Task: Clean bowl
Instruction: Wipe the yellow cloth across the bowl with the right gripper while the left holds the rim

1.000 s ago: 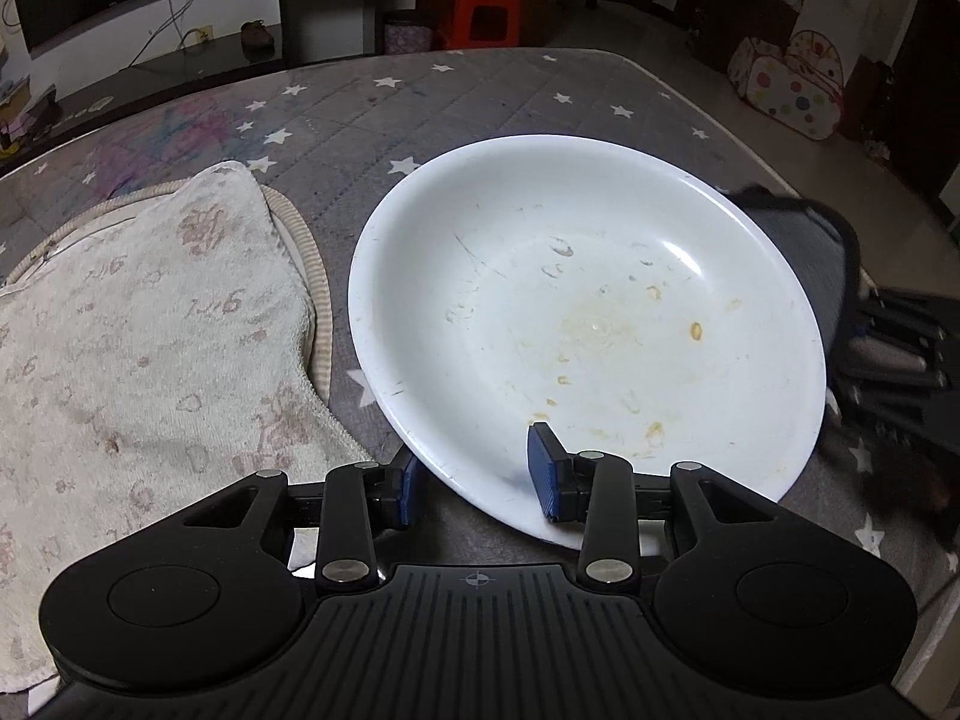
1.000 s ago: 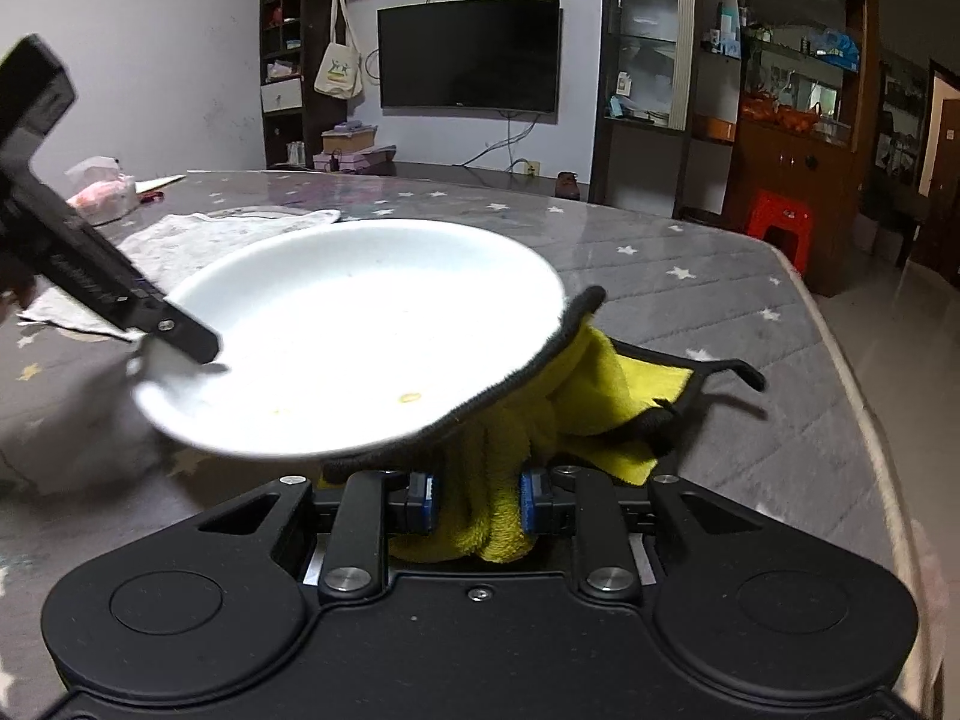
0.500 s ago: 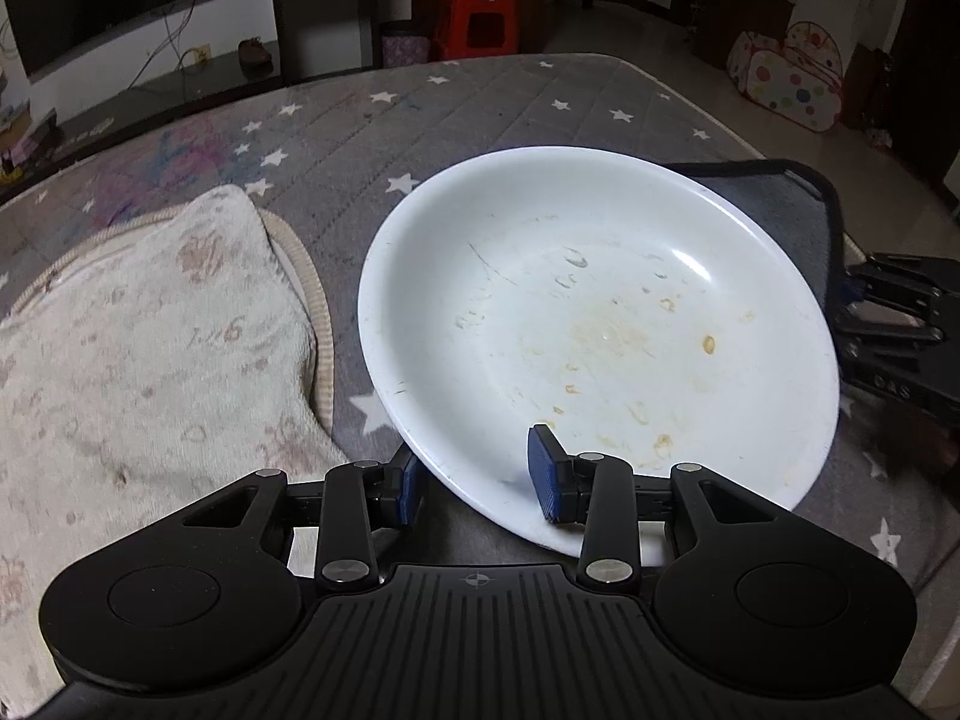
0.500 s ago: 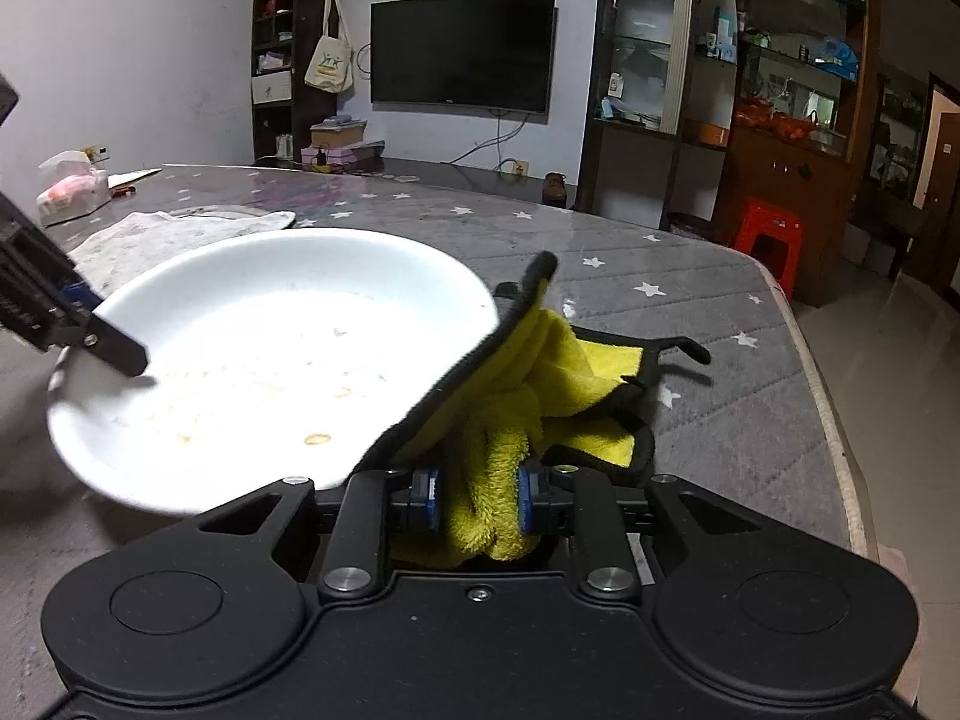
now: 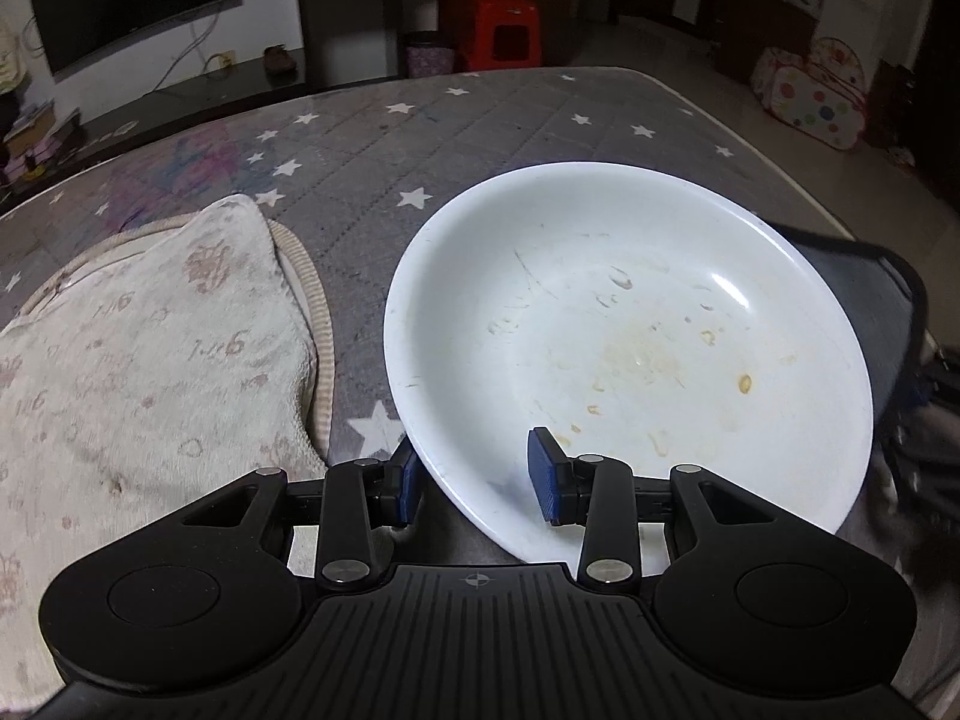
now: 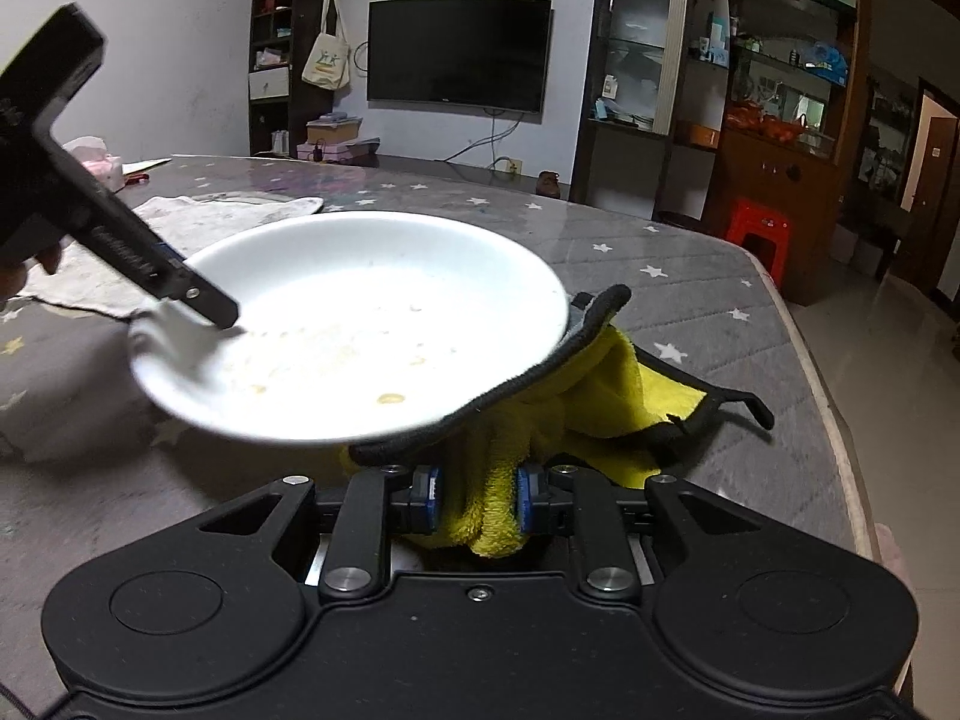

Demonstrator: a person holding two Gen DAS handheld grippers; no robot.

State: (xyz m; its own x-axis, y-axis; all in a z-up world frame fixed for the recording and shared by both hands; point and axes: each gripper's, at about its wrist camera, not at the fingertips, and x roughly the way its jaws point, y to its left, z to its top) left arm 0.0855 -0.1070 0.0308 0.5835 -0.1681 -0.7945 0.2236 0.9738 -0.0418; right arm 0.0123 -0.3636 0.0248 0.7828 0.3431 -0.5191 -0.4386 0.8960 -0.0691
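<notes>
The left gripper (image 5: 474, 474) is holding the white bowl (image 5: 630, 348) by its near rim, 1 blue finger pad under the rim and 1 inside it, keeping the bowl tilted and lifted off the star-patterned surface (image 5: 372, 144). In the right wrist view the bowl (image 6: 360, 318) is hanging above the surface with the left gripper (image 6: 198, 306) pinching its far-left edge. The right gripper (image 6: 475, 498) is gripping a bunched yellow cloth (image 6: 528, 420) with a black border, its fingers closed narrowly on the fabric; the cloth is sitting just under the bowl's lower rim, touching or nearly so, and its grey back is showing past the bowl's right edge in the left view.

The bowl's inside is carrying dried yellowish smears and a few crumbs (image 5: 744, 383), so the wiping looks barely begun. A patterned beige towel (image 5: 138, 360) is lying on the surface to the left of the bowl.

The bowl looks rigid, smooth and probably ceramic or melamine: slippery at a thin rim grip, liable to pivot under wiping pressure, and breakable if dropped. The rim is the sensible place to hold, with the pinch kept firm while the soft cloth, which conforms easily, presses across the inner face.
</notes>
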